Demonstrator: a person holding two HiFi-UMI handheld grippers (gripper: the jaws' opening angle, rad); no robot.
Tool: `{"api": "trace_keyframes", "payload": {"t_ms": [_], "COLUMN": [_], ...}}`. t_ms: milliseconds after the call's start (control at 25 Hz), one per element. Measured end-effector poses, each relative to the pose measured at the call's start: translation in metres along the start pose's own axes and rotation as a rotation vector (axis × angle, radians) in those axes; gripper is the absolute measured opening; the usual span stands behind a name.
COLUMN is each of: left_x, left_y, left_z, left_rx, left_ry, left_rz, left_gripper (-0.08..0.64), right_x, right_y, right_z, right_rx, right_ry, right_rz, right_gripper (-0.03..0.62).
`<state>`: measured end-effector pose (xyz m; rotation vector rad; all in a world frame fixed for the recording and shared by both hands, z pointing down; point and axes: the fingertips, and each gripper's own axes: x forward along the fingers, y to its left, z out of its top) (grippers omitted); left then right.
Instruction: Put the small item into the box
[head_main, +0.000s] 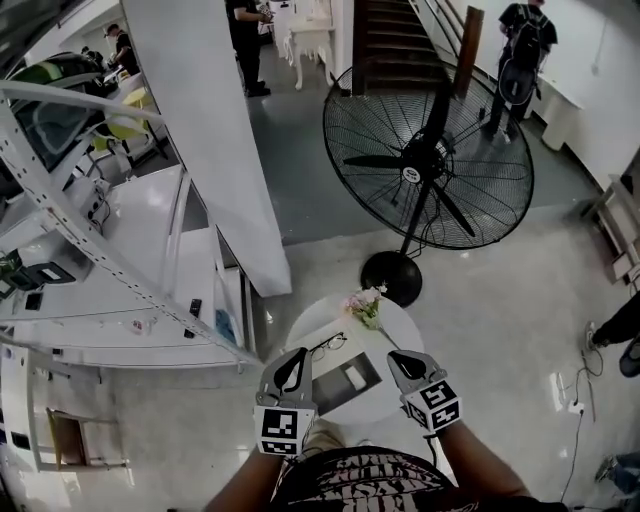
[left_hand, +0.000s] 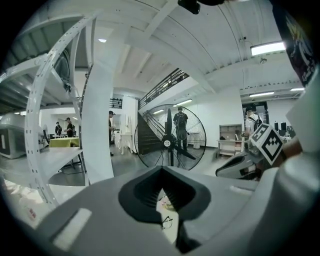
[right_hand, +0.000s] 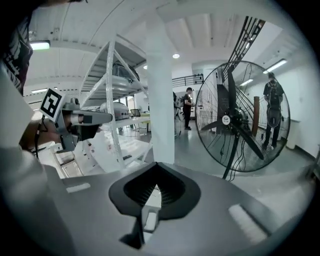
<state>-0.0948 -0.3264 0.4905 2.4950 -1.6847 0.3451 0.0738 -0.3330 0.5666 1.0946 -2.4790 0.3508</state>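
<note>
A small round white table (head_main: 400, 330) stands just in front of me. On it lies a dark grey flat box (head_main: 338, 392) with a small white item (head_main: 355, 377) resting on it. My left gripper (head_main: 290, 373) hovers at the box's left edge and my right gripper (head_main: 408, 367) at its right edge, both above the table. Each is shut with nothing between the jaws. In the left gripper view (left_hand: 162, 192) only a sliver of the table shows through the jaws. In the right gripper view (right_hand: 156, 192) the small white item (right_hand: 149, 220) shows below the jaws.
A pair of glasses (head_main: 328, 345) and a small bunch of flowers (head_main: 366, 304) lie at the table's far side. A large standing fan (head_main: 428, 165) is beyond it. A white pillar (head_main: 215, 140) and white shelving (head_main: 90, 250) stand to the left. People stand further back.
</note>
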Motion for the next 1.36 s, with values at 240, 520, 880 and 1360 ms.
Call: {"api": "trace_keyframes", "payload": {"t_ms": [240,520,880,1360], "left_x": [-0.016,-0.033,-0.066,-0.105], "left_y": [-0.030,-0.057,-0.080,-0.101], "left_z": [0.025,0.042,0.043,0.057], "left_rx": [0.014,0.037,0.077,0.146], "left_ry": [-0.039,-0.075,-0.073,-0.079], "left_rz": [0.004,0.022,0.057,0.099], "left_gripper": [0.000,0.000,0.000,0.002], "right_x": [-0.042,-0.083,-0.120,-0.155], "right_y": [-0.002,-0.004,0.004,0.019], "right_z": [0.046,0.069,0.070,0.055], "right_rx": [-0.045,-0.099,-0.144,-0.149], "right_ry": [-0.102,-0.171,-0.215,-0.242], "right_rz": [0.003,0.010,0.026,0.050], "right_gripper": [0.028,0.028,0.028,0.028]}}
